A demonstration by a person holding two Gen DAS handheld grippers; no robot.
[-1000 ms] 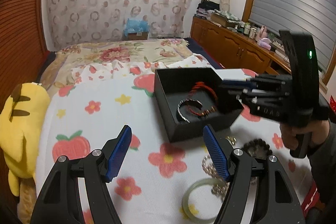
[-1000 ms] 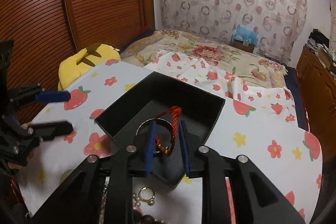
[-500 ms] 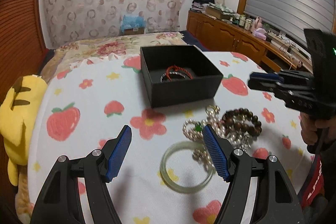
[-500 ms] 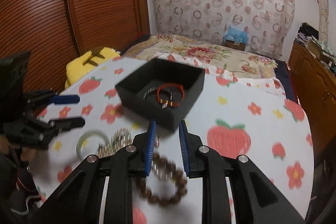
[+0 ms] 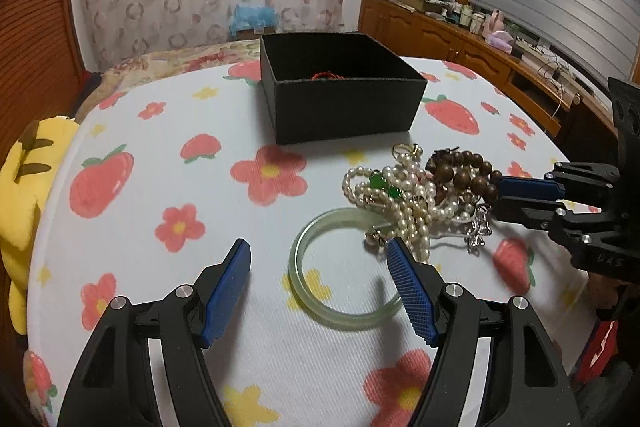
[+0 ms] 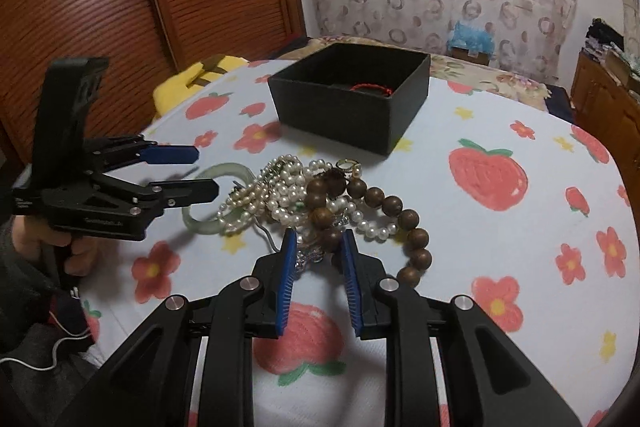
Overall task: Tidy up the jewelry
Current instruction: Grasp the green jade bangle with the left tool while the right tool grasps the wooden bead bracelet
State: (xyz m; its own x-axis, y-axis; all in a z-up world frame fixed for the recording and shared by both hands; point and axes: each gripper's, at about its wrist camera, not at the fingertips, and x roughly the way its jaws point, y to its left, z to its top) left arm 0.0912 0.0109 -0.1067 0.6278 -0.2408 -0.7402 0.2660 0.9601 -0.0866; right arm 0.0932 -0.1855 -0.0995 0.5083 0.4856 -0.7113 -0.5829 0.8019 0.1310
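The black box [image 5: 344, 107] sits at 12 o'clock on the table in both views, and its front wall hides nearly all it holds; only a sliver of red cord bracelet [image 6: 372, 89] shows over the rim. The heap of jewelry is tangled, so single strands are hard to separate: white pearl strands [image 5: 404, 195] with 2 green stones, a brown wooden bead bracelet [image 6: 384, 207] and a gold ring [image 6: 348, 166] at the heap's far edge. A pale green jade bangle [image 5: 344, 267], smooth and round, lies partly under the pearls.

The tablecloth [image 5: 180, 187] is white ribbed fabric printed with strawberries and flowers. Behind stand a ring-patterned curtain, a slatted wooden door and, at 9 o'clock, a yellow plush toy [image 5: 20, 187].

The left gripper [image 5: 318, 267] has its jaws spread wide above the bangle, gripping nothing. The right gripper [image 6: 318, 251] has its jaws narrowly parted at the heap's near edge; whether the pads pinch anything cannot be told.
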